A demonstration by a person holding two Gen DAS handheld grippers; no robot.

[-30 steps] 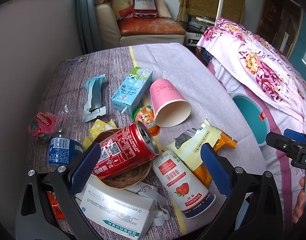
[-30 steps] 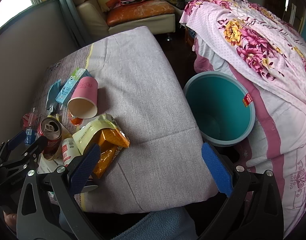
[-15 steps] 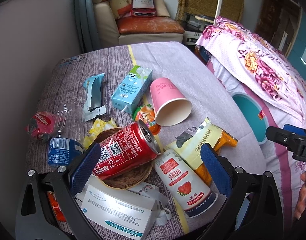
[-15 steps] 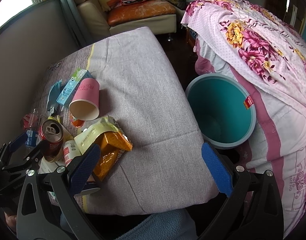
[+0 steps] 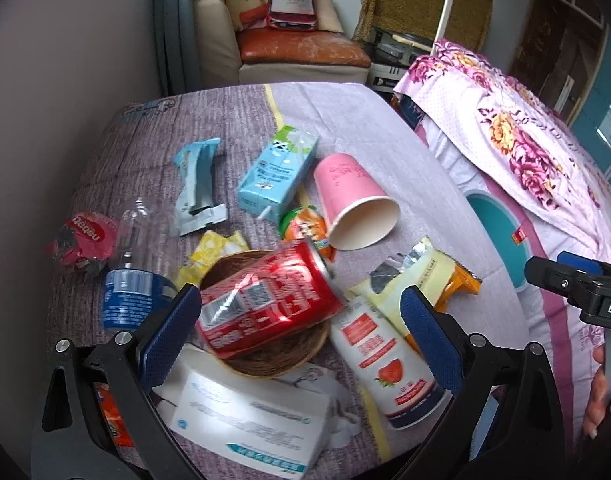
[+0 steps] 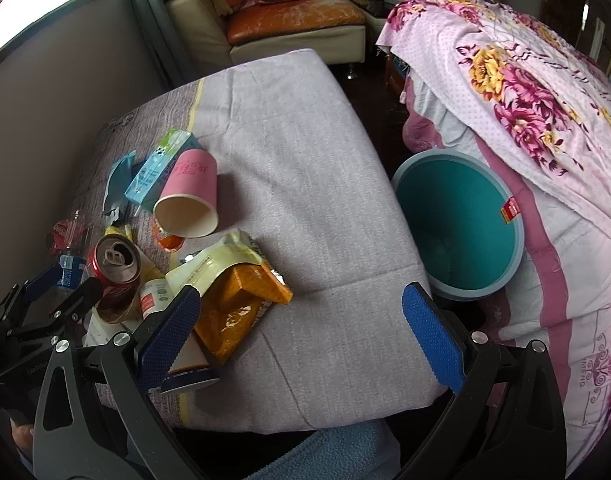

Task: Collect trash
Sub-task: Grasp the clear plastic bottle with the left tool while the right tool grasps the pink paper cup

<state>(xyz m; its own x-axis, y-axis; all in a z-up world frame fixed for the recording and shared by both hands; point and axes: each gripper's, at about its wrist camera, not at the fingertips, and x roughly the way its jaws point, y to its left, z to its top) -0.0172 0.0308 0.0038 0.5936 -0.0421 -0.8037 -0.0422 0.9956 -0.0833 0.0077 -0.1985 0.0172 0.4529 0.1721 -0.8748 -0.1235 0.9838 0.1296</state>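
Lilac cloth covers the table (image 6: 305, 152), trash heaped at its left. My left claw (image 5: 301, 316) gapes wide around a dented red soda can (image 5: 265, 300) (lying in a brown woven bowl (image 5: 281, 356)), holding nothing. My right claw (image 6: 301, 320) hangs wide open, empty. Rightward sits a teal round plastic bin (image 6: 457, 224).

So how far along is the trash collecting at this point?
Nothing looks done: the bin appears empty. Nothing is in hand; both the left tongs and the right tongs are open. The can, cup, carton and wrappers remain on the table.
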